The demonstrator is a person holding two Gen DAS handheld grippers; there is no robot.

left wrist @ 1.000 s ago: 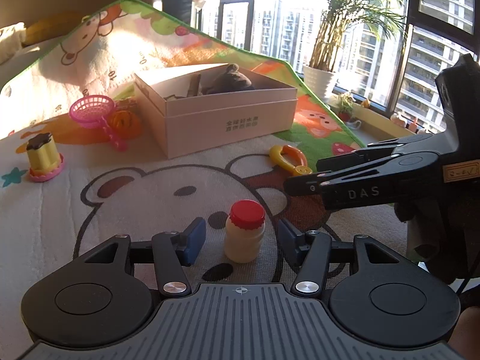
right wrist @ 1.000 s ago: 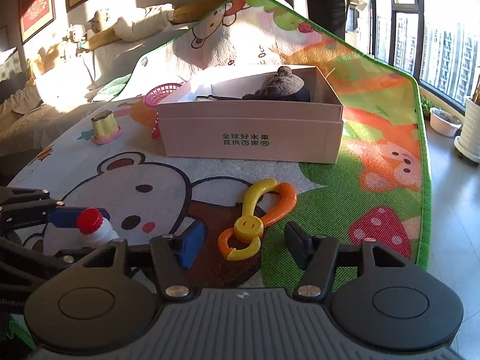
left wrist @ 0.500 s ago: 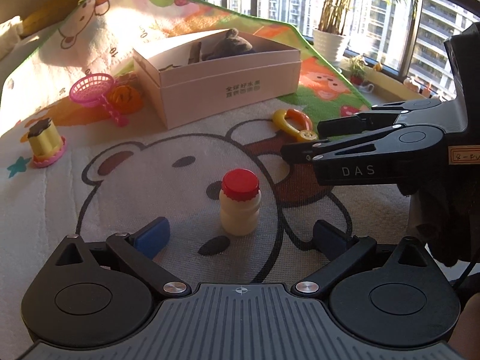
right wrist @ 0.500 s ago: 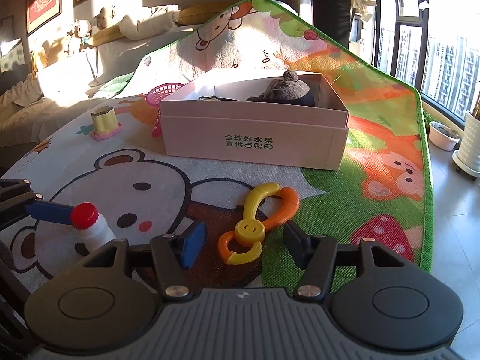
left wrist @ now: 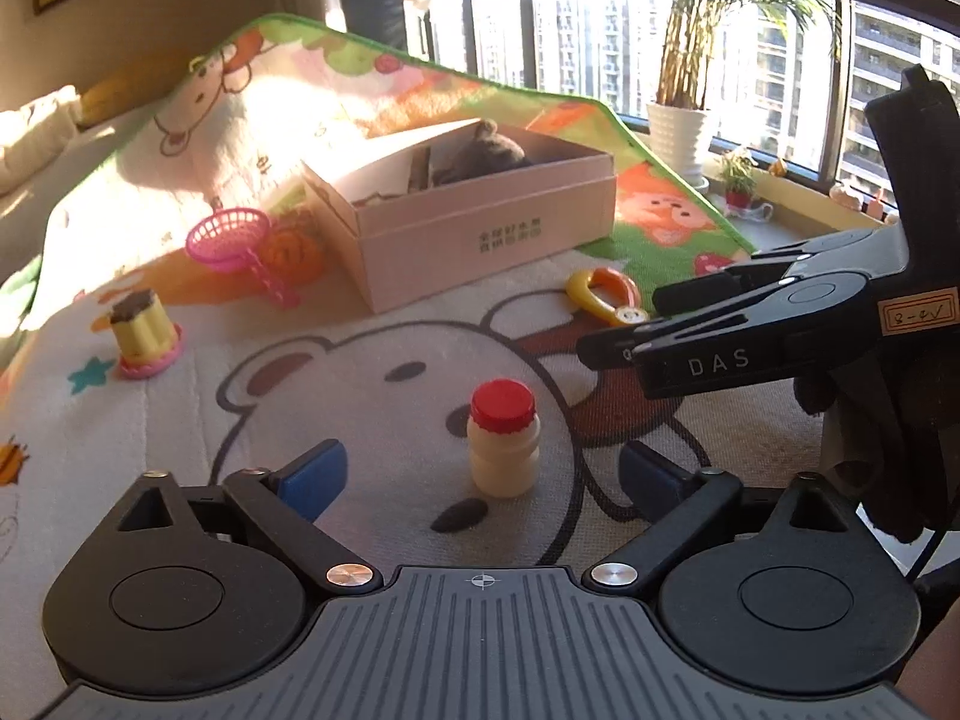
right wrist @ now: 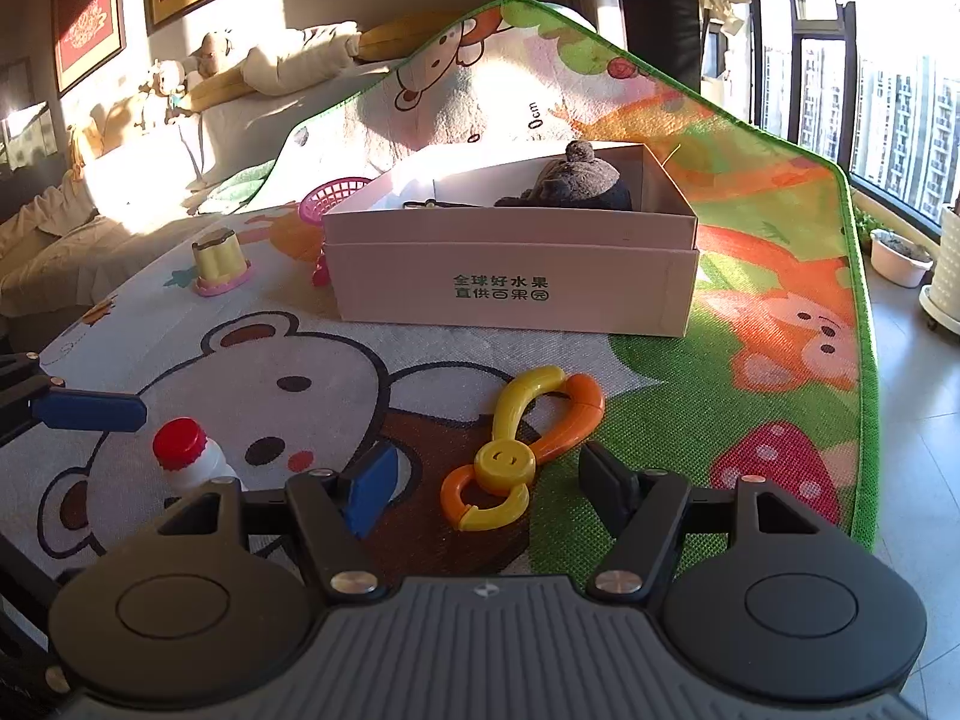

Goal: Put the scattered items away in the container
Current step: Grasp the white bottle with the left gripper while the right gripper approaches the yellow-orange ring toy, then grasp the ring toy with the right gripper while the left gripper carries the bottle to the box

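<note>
A small white bottle with a red cap (left wrist: 503, 450) stands upright on the bear play mat between the blue pads of my left gripper (left wrist: 483, 477). The jaws are closing, and neither pad touches the bottle. A yellow and orange clip toy (right wrist: 510, 456) lies flat between the fingers of my right gripper (right wrist: 489, 483). Those jaws are opening and stand clear of the toy. The pink cardboard box (left wrist: 480, 234) sits further back on the mat with a dark plush toy (right wrist: 576, 180) inside. In the left wrist view the right gripper (left wrist: 720, 330) shows from the side.
Left of the box lie a pink toy strainer (left wrist: 231, 237), an orange toy (left wrist: 294, 249) and a yellow cup toy (left wrist: 141, 330) on a pink base. The mat's green edge (right wrist: 858, 312) drops to the floor on the right. A potted plant (left wrist: 678, 132) stands by the window.
My left jaws swung wide apart, then came partly back in around the standing bottle. My right jaws spread a little wider around the clip toy. Neither object moved.
</note>
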